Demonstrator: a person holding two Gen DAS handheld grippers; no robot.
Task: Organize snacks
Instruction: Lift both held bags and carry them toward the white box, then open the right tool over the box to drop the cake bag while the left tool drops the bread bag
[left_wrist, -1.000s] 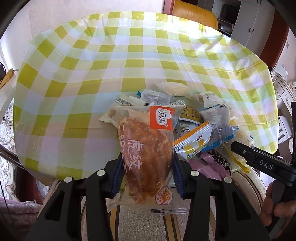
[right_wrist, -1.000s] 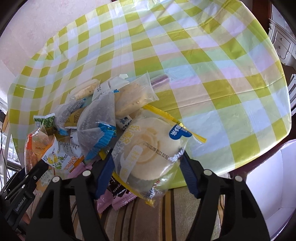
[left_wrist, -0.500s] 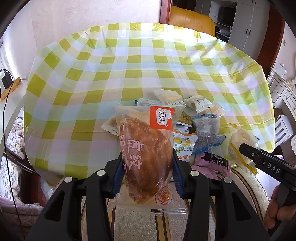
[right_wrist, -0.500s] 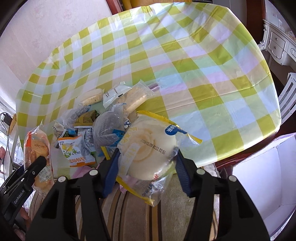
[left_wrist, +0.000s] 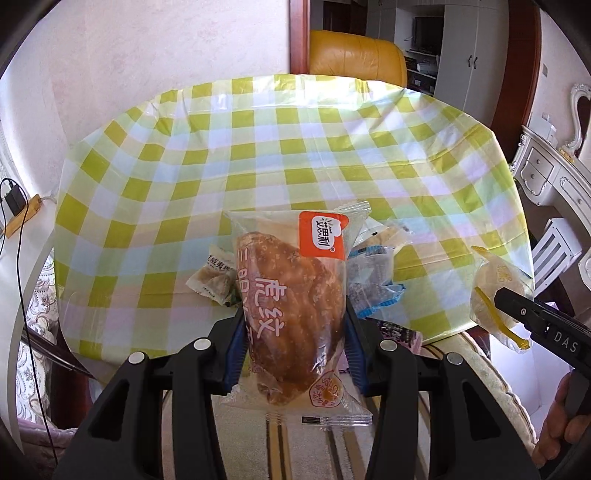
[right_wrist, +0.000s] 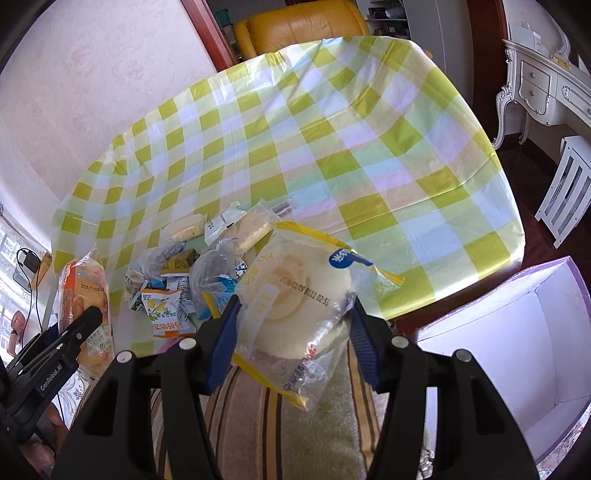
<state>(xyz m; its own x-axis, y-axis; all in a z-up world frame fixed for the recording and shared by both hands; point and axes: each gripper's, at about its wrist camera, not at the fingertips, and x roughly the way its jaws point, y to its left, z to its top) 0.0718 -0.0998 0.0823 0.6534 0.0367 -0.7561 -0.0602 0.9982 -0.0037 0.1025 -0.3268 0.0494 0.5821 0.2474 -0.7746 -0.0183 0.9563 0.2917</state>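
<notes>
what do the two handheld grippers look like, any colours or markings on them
Both match: the left gripper and right gripper are matte black plastic with two broad angular arms, round silver bolt heads on top, and ribbed blue pads inside the fingers. White lettering marks their sides: "DAS" on the right one, "GenRobot.AI" on the left. No cables or sleeves show.

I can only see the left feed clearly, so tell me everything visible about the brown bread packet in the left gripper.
The brown bread packet is a clear plastic wrapper holding one browned, mottled loaf, with an orange label at its top corner and pink characters down its front. It stands roughly upright, sealed ends top and bottom, lifted clear of the table. The left gripper pinches its lower half between blue pads; nothing else touches it.
</notes>
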